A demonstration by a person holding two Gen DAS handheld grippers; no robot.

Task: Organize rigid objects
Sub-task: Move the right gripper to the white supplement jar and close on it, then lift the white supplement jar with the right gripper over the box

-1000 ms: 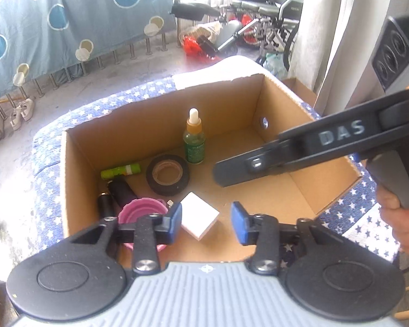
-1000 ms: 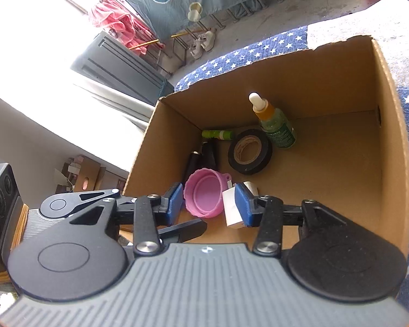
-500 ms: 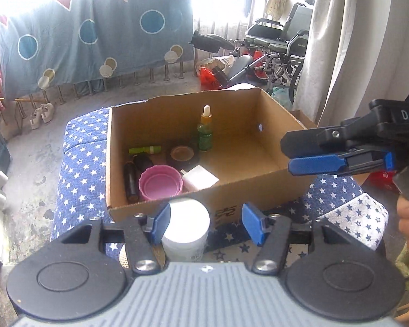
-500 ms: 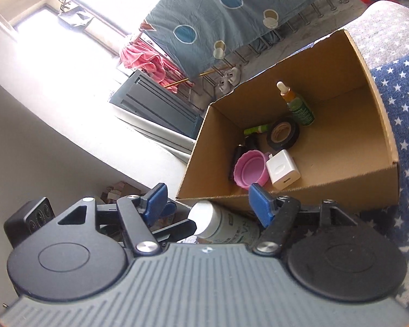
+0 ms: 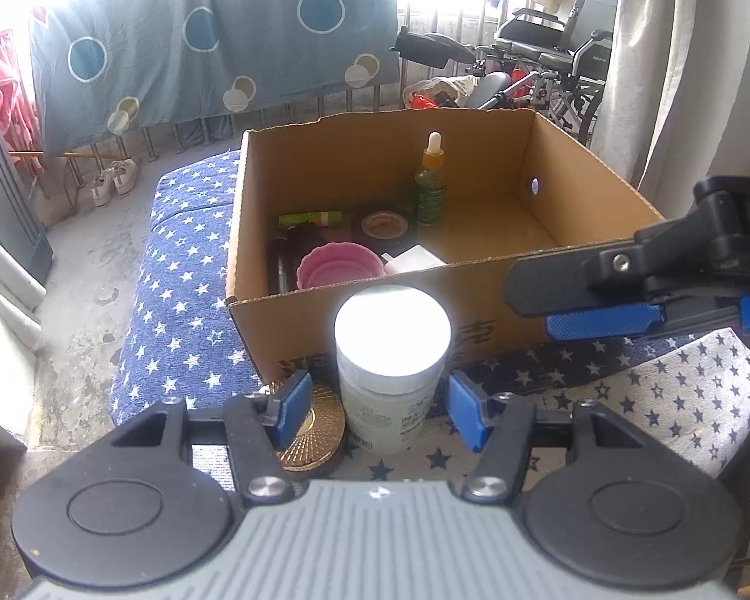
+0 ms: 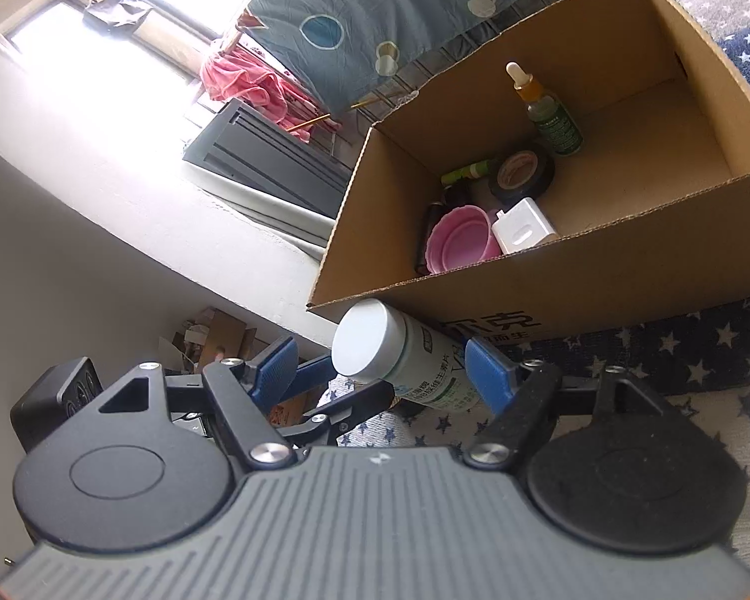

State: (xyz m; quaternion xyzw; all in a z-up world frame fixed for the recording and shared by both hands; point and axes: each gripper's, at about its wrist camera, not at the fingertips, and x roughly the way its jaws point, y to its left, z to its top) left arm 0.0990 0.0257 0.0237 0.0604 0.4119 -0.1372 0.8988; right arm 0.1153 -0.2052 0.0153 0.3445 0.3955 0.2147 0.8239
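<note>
Looking along my left hand-held gripper (image 5: 375, 407), I see its jaws spread wide around the white-capped bottle (image 5: 392, 365), not touching it. That bottle stands at centre frame on the star-patterned cushion (image 5: 175, 300), just before the cardboard box (image 5: 475, 295) near wall. My right hand-held gripper (image 6: 382, 367) is released too, flanking the same bottle.

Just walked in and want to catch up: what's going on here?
A person with two handheld grippers is sorting items into a cardboard box. The left gripper, open, straddles an upright white-lidded plastic jar outside the box, beside a gold disc. The right gripper hangs open nearby. A pink cup and dropper bottle already sit inside.
</note>
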